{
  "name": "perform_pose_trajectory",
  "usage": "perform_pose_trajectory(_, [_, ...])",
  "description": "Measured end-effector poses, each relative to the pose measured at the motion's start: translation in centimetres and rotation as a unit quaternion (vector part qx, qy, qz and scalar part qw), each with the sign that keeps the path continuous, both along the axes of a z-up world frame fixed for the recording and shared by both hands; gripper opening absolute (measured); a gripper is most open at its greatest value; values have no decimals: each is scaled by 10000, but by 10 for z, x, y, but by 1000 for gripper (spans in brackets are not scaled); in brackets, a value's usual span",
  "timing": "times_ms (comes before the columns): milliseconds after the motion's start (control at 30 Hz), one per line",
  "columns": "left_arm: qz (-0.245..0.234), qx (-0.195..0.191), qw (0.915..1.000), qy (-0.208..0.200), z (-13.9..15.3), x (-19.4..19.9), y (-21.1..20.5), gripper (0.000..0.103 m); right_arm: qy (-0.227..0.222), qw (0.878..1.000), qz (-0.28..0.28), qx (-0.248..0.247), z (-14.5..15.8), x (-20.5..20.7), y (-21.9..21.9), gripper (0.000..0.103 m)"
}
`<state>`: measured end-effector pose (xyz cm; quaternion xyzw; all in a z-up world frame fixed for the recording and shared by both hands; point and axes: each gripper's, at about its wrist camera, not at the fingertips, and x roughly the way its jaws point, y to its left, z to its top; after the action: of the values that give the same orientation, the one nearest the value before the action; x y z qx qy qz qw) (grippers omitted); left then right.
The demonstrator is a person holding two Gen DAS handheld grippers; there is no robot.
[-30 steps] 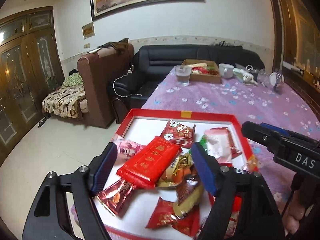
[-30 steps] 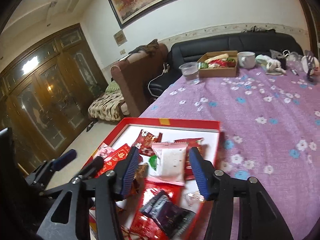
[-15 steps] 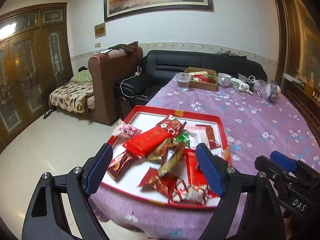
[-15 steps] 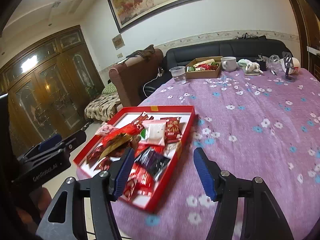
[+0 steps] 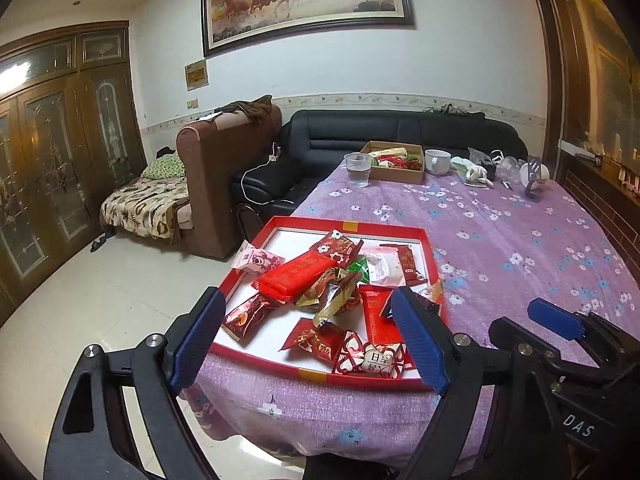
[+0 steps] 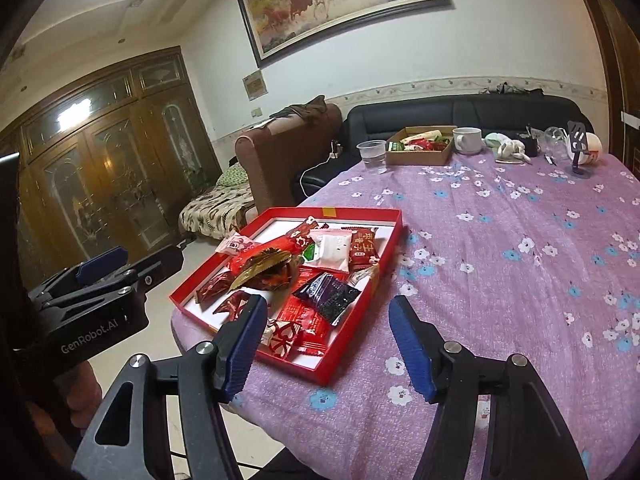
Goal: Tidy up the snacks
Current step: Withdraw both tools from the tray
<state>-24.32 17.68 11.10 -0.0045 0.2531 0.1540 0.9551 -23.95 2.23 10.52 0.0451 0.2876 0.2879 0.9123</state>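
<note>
A red tray with a white floor sits at the near left corner of the purple-clothed table, and it also shows in the right wrist view. Several wrapped snacks are piled in it: a long red packet, a pink packet, a gold wrapper, a white packet and a dark purple packet. My left gripper hangs open in front of the tray's near edge, holding nothing. My right gripper is open over the tray's near right corner, also empty.
At the table's far end stand a cardboard box of snacks, a plastic cup of water and a white mug. The flowered tablecloth is bare right of the tray. A brown armchair and black sofa lie beyond.
Both grippers have drawn back from over the snacks to the table's near edge, so the whole tray shows. The right gripper's jaws have widened. The snacks stayed in the tray.
</note>
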Motion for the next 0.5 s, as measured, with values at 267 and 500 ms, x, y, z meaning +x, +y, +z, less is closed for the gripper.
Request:
perform_pose_trajectory(267, [-13,12,10000,33,-1,0,0,86,50,10000,22,-5,-3,3,3,65])
perform_pose_trajectory(500, [-17,52,10000,15,-3,2,-2,86,93,10000,24,10,-6,7,3,65])
